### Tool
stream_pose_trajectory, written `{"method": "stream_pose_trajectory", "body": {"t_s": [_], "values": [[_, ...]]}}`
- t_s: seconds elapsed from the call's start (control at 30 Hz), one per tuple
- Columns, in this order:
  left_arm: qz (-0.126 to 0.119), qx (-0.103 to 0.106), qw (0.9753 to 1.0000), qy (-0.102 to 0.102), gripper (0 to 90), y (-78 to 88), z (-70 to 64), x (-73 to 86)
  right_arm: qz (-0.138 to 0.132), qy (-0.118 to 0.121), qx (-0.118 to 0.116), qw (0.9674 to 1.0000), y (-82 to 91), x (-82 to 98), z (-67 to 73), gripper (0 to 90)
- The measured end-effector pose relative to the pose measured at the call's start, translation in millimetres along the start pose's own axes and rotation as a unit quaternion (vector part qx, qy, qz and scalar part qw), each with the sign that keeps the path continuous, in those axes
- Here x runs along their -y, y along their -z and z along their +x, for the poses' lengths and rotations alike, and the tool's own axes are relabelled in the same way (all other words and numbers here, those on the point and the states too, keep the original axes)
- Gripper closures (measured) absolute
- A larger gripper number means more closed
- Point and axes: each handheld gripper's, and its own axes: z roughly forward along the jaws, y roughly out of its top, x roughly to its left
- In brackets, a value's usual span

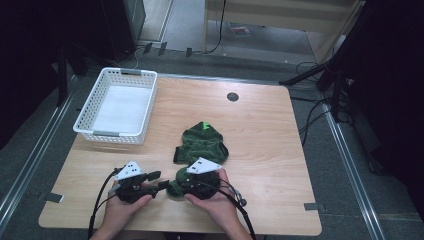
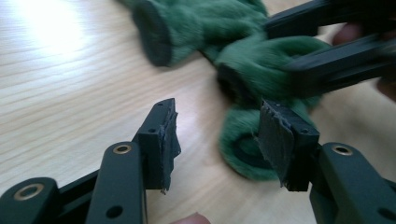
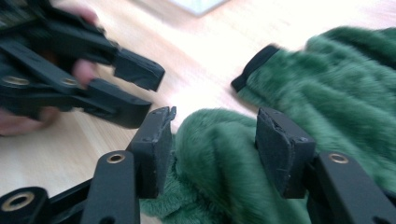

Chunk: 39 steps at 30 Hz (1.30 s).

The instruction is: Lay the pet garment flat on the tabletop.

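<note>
Right claw point(image 3: 212, 135) parted, straddling a fold of the green fleece garment point(image 1: 204, 142), pads not pressing. Left claw point(image 2: 217, 140) parted too, bare, tips just beside the garment's near cuff. Garment crumpled mid-worktop point(image 1: 260, 120), stretching away from both claws. White basket point(image 1: 117, 105) well apart, far left.

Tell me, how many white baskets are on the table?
1. The white basket sits at the far left corner of the table, away from the green fuzzy garment. Nothing here could hide another.
</note>
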Motion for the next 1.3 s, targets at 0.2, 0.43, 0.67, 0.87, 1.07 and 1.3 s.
{"method": "stream_pose_trajectory", "body": {"t_s": [0.2, 0.43, 0.67, 0.87, 1.07, 1.3], "values": [[0.023, 0.002, 0.999, -0.038, 55.9, -6.7, -8.7, 1.1, 0.002, 0.001, 0.038, 0.9993, -2.9, 6.2, 0.6, 71.8], [0.047, -0.017, 0.9964, -0.068, 68.4, -12.8, -17.5, 1.0, -0.071, -0.057, 0.042, 0.995, 29.0, 10.9, -13.6, 80.5], [0.056, -0.016, 0.9957, -0.072, 79.8, -13.9, -18.1, 0.9, -0.112, -0.155, 0.068, 0.9792, 73.2, 47.0, -35.1, 76.8], [0.05, -0.017, 0.9967, -0.062, 72.4, -13.0, -16.3, 0.7, -0.101, -0.222, 0.103, 0.9643, 102.5, 84.3, -55.2, 60.8], [0.024, 0.0, 0.9992, -0.031, 60.3, -8.1, -9.8, -2.1, -0.137, -0.234, 0.168, 0.9479, 131.7, 94.6, -69.8, 52.4], [0.038, -0.002, 0.9974, -0.061, 59.2, -14.9, -20.2, -1.9, -0.111, -0.152, 0.142, 0.9718, 110.5, 83.4, -57.8, 53.6]]}}
